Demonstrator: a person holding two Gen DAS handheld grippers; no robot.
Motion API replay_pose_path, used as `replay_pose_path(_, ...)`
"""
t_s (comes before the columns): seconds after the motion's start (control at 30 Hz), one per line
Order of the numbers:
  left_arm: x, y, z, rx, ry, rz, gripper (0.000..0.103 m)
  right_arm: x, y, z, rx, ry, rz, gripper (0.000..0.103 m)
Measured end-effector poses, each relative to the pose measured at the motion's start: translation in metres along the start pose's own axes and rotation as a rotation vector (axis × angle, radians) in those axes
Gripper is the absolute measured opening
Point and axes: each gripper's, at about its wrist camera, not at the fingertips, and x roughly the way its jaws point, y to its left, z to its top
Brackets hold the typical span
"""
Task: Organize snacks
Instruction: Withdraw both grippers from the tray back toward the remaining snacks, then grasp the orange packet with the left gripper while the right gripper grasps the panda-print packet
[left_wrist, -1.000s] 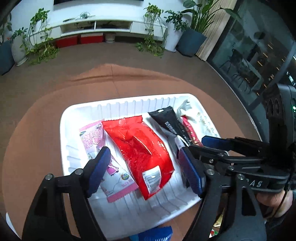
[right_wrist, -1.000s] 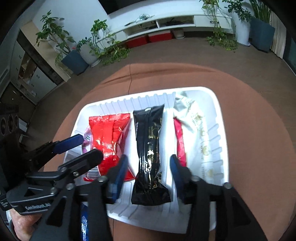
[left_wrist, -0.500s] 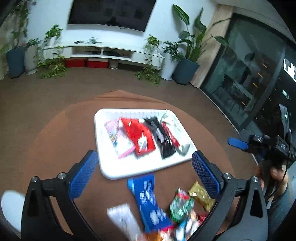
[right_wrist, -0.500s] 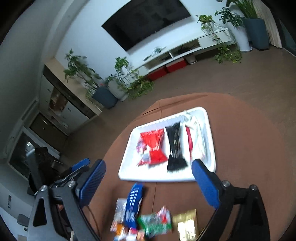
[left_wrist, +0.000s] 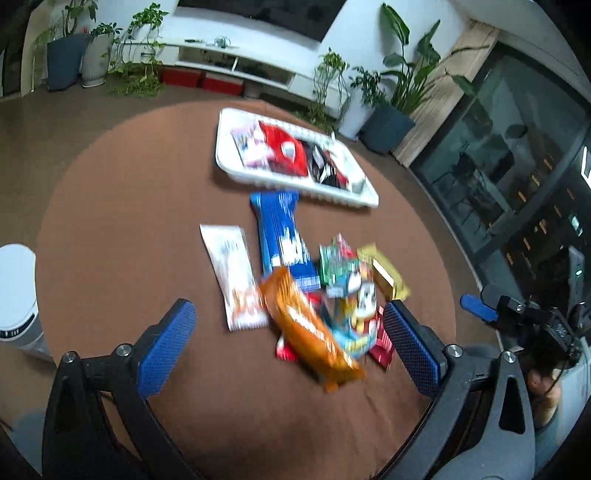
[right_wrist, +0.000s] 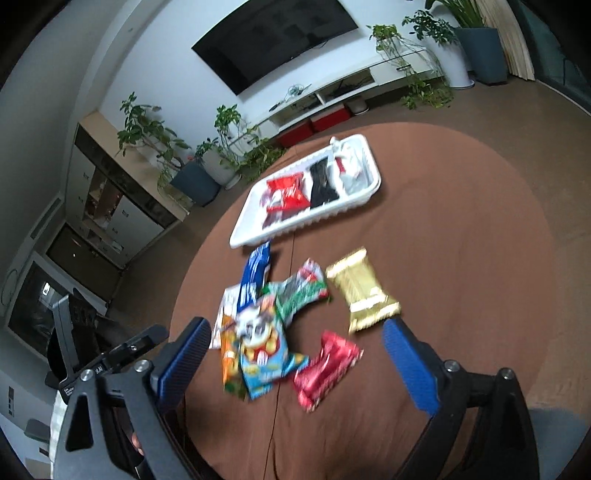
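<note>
A white tray (left_wrist: 295, 181) (right_wrist: 258, 229) at the far side of the round brown table holds pink, red, black and white packets laid side by side. Nearer lies a loose pile of snacks: a blue packet (left_wrist: 280, 236) (right_wrist: 255, 273), a white packet (left_wrist: 236, 280), an orange packet (left_wrist: 310, 332), a green packet (right_wrist: 303, 291), a gold packet (right_wrist: 362, 291) (left_wrist: 384, 269), a cartoon-printed packet (right_wrist: 258, 343) and a red packet (right_wrist: 325, 369). My left gripper (left_wrist: 291, 347) hangs open above the near end of the pile, nothing between its fingers. My right gripper (right_wrist: 295, 362) is open too, over the pile.
A white cylindrical bin (left_wrist: 14, 295) stands left of the table. Potted plants, a low white TV shelf (left_wrist: 236, 66) and glass doors ring the room. Bare brown tabletop (right_wrist: 461, 240) spreads right of the pile. A hand holds each gripper's handle.
Both grippers have pulled back from the tray toward the near side of the table and opened wide. The loose snack pile, out of sight before, has come into view.
</note>
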Motion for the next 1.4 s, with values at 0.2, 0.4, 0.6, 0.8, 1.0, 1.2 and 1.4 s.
replay_pose_path(0.2,0.016,-0.021,-0.024,0.06,0.047,0.079,0.103,0.004,0.012,-0.032,-0.041,0.008,0.002,0.096)
replay_pose_path(0.4,0.033,-0.041,-0.023,0.115,0.071,0.1,0.103,0.012,0.011,-0.054,-0.037,0.052,0.001,0.096)
replay_pose_path(0.6,0.051,-0.032,-0.009,0.083,0.101,0.117,0.103,0.008,0.007,-0.053,-0.029,0.039,-0.001,0.096)
replay_pose_path(0.8,0.06,-0.015,0.0,0.047,0.142,0.139,0.101,0.009,0.011,-0.049,-0.06,0.023,-0.027,0.096)
replay_pose_path(1.0,0.067,-0.022,0.004,0.066,0.139,0.109,0.089,0.01,0.014,-0.043,-0.072,0.011,-0.02,0.096)
replay_pose_path(1.2,0.068,-0.026,0.001,0.07,0.155,0.07,0.06,0.005,0.013,-0.039,-0.074,-0.012,-0.028,0.096)
replay_pose_path(1.4,0.065,-0.021,-0.002,0.055,0.165,0.043,0.052,0.006,0.011,-0.037,-0.076,-0.014,-0.032,0.096)
